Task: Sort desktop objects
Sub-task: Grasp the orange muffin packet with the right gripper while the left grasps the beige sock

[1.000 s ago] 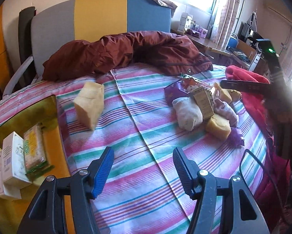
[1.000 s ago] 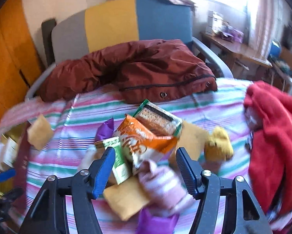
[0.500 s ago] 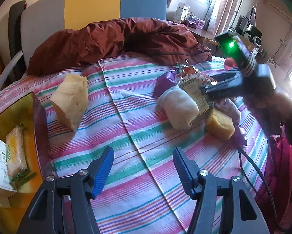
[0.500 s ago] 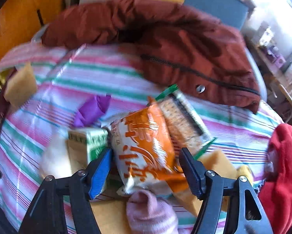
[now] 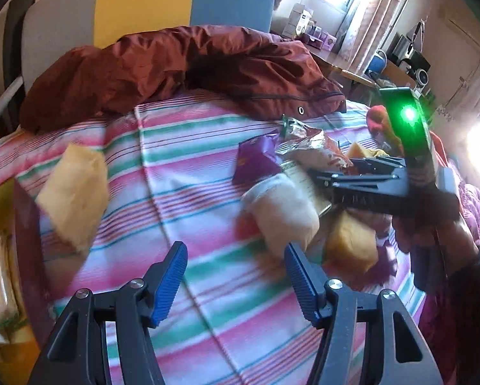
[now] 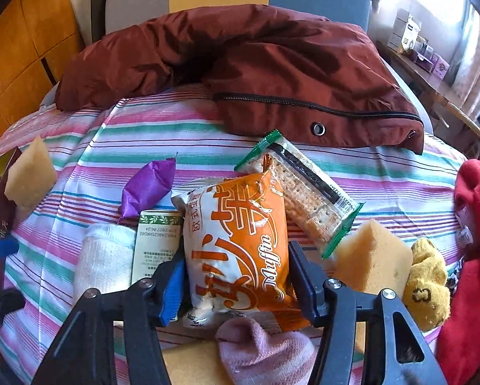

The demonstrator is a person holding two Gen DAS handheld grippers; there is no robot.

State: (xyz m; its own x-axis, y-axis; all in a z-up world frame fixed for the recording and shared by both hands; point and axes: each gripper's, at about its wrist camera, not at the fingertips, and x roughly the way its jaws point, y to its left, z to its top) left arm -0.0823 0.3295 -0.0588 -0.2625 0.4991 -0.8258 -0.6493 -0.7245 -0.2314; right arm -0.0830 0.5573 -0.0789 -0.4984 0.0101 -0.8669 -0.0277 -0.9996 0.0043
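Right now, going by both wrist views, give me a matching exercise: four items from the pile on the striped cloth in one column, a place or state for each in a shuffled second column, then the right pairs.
Things:
1. orange and white snack bag
2. clear cracker pack with green ends
3. purple foil wrapper
4. yellow knitted sock

Places or states:
A. beside the red fleece cloth, at the pile's right edge
B. between the right gripper pads
C. crumpled, left of the bag, above the white rolled sock
D. tilted, partly under the bag, below the maroon jacket

Pairs: 1-B, 2-D, 3-C, 4-A
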